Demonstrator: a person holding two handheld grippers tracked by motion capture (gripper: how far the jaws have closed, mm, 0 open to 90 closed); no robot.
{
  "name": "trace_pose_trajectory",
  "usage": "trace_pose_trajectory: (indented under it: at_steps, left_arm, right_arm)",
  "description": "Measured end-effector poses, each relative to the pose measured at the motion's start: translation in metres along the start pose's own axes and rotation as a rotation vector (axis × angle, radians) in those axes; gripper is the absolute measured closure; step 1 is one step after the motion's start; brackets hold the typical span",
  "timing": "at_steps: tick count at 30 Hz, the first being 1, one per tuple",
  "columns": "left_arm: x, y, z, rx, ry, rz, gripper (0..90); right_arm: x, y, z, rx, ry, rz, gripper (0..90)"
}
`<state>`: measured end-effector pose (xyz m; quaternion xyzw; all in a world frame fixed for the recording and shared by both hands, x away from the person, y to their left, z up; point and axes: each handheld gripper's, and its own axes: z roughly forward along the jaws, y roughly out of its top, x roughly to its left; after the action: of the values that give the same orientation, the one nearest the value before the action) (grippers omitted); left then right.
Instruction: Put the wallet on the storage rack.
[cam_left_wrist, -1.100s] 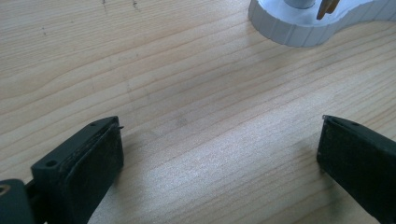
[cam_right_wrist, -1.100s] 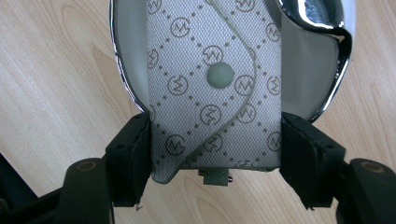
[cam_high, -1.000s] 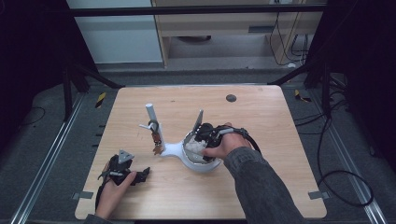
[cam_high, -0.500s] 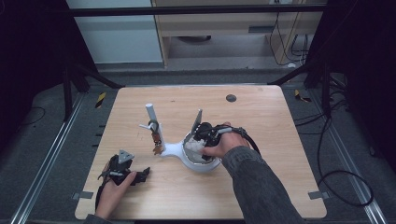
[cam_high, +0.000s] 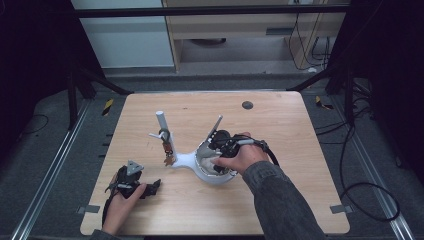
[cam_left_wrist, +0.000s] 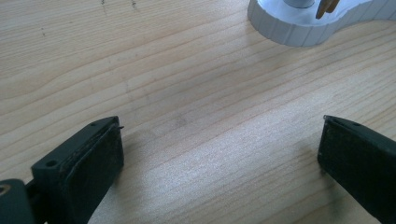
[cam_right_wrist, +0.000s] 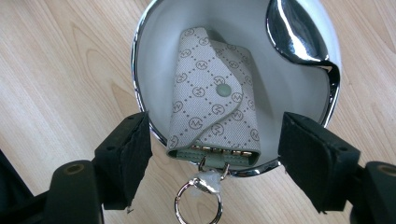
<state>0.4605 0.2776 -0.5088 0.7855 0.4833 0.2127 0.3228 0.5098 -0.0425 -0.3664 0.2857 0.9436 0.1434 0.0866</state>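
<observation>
Right tool (cam_right_wrist: 215, 154) view: jaws just opening, spread beside beige monogram key pouch (cam_right_wrist: 212, 93) inside white chrome-rimmed bowl (cam_right_wrist: 154, 56); left tool (cam_left_wrist: 219, 158) spread over wooden table (cam_left_wrist: 187, 70).

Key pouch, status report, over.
Right gripper jaws just opened, pads clear of key pouch. Pouch lies in white bowl, ring over the rim. Left gripper open over bare table. Nothing obstructing.

Matt woven-looking key case (cam_right_wrist: 212, 100) in glossy chrome-rimmed bowl (cam_right_wrist: 140, 60), perhaps plastic.

Stand blocks mid-table
Bare table (cam_high: 280, 125) lies right of the stand (cam_high: 187, 160); its post (cam_high: 162, 125) and bowl (cam_high: 210, 175) stand between the grippers.
</observation>
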Motion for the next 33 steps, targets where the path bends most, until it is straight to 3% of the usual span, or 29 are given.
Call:
trace_pose_trajectory:
  at_steps: [9,25,33]
  left_arm:
    - [0.000,0.000,0.000,0.000,0.000,0.000,0.0]
    - [0.000,0.000,0.000,-0.001,-0.002,0.000,0.0]
    - [0.000,0.000,0.000,-0.001,-0.002,0.000,0.0]
  right_arm:
    - [0.001,-0.005,-0.008,-0.040,0.001,0.009,24.1]
    - [0.001,-0.022,-0.016,-0.104,-0.022,0.043,9.7]
    - [-0.001,-0.026,-0.028,-0.188,-0.037,0.062,7.1]
